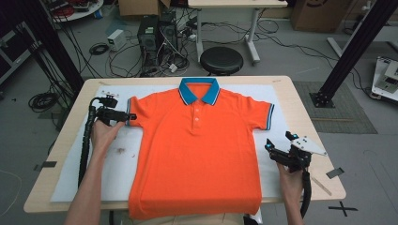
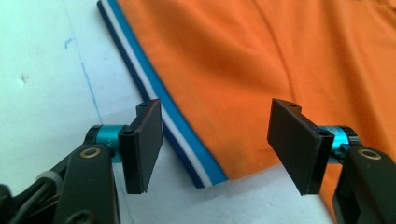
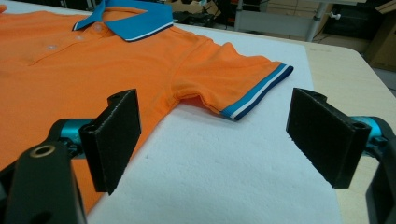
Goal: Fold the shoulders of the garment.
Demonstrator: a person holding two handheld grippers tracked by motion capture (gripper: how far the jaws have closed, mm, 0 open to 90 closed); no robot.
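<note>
An orange polo shirt [image 1: 197, 150] with a blue collar [image 1: 199, 90] lies flat, front up, on a white sheet [image 1: 117, 164]. My left gripper [image 1: 133, 116] is at the shirt's left sleeve. In the left gripper view its jaws stand open [image 2: 217, 108] on either side of the blue-and-white striped cuff [image 2: 168, 116], low over it. My right gripper [image 1: 268, 144] is open on the sheet just right of the shirt's side. It points toward the right sleeve [image 3: 233, 74] and its striped cuff [image 3: 257, 95], with nothing between the jaws [image 3: 215, 98].
The sheet covers most of a wooden table [image 1: 305, 117], and the shirt's hem hangs over the near edge. Behind the table are a black stool [image 1: 221, 60], a computer tower [image 1: 155, 35] and floor cables. A black frame post [image 1: 352, 47] rises at the right.
</note>
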